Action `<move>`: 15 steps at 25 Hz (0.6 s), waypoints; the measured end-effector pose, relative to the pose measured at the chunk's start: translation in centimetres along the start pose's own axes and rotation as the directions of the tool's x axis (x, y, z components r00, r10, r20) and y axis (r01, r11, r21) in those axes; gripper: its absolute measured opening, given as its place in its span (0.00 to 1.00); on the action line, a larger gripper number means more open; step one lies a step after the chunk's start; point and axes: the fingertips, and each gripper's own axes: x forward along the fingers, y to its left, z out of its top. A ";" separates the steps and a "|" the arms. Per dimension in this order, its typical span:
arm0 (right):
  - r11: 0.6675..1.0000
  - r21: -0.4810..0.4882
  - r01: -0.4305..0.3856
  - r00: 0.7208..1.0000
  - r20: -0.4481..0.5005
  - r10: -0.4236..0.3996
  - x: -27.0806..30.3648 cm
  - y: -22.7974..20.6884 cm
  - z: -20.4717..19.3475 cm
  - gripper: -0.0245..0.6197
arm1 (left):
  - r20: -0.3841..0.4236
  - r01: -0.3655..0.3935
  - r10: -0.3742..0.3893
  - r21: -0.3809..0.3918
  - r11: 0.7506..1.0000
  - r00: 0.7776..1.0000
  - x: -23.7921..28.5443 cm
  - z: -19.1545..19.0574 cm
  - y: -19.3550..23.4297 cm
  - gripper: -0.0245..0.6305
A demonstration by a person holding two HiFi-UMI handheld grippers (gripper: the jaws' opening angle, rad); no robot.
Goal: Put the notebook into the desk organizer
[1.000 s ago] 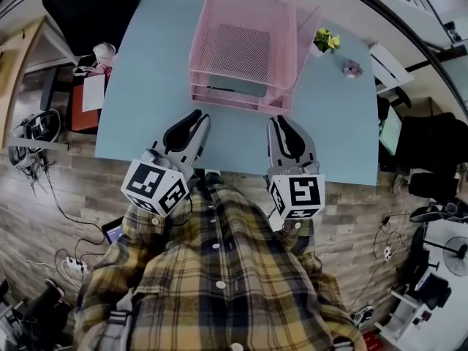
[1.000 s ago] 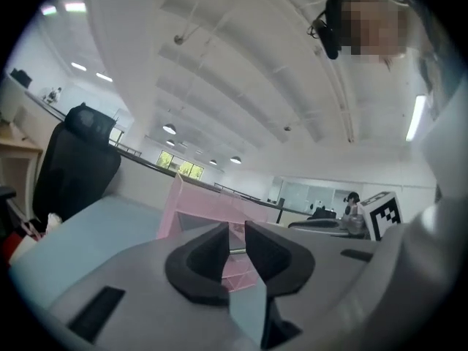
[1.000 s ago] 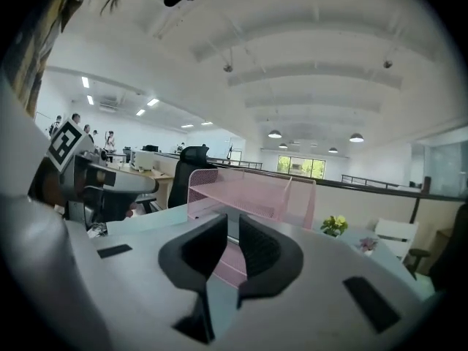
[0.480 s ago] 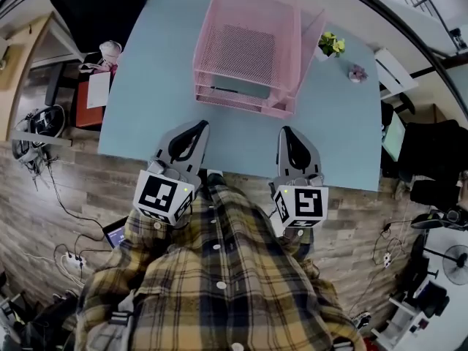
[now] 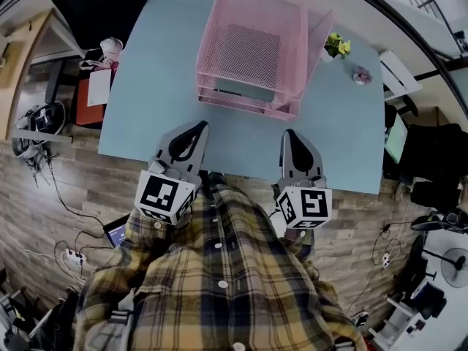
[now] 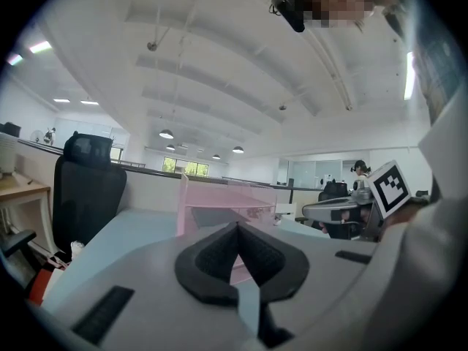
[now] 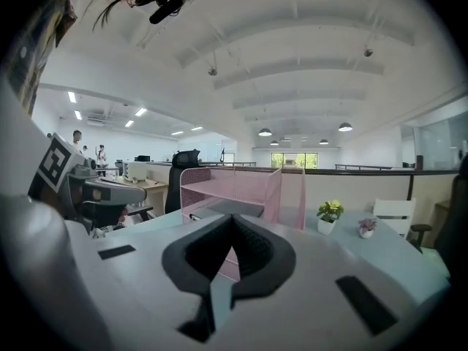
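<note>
Bright overhead lighting; fisheye-warped, dark-vignetted edges.

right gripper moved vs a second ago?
Yes. The right gripper has pulled back slightly from the pink organizer, toward the near edge of the table, and its jaws have shut, empty.

A pale blue table (image 5: 146,86) stands on a wood-plank floor (image 5: 369,205) (cables (image 5: 64,205) trail across it), 1 black office chair (image 6: 88,185) behind, under a white ceiling (image 7: 292,64) with round lamps (image 7: 345,127).

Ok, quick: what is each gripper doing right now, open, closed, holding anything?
Left gripper: jaws closed, holding nothing.
Right gripper: jaws closed, holding nothing.
</note>
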 end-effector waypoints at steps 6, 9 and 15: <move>1.000 -0.008 -0.003 1.000 -0.010 0.003 1.0 0.1 0.0 0.04 | -0.005 0.001 -0.001 -0.009 1.000 1.000 0.7 0.0 0.7 0.03; 1.000 -0.007 -0.006 1.000 -0.013 0.006 1.5 0.2 0.0 0.04 | -0.008 0.000 0.000 -0.010 1.000 1.000 0.9 0.0 1.1 0.03; 1.000 -0.009 -0.006 1.000 -0.015 0.006 2.0 0.4 0.1 0.04 | -0.012 -0.008 0.008 -0.009 1.000 1.000 0.9 0.0 1.7 0.03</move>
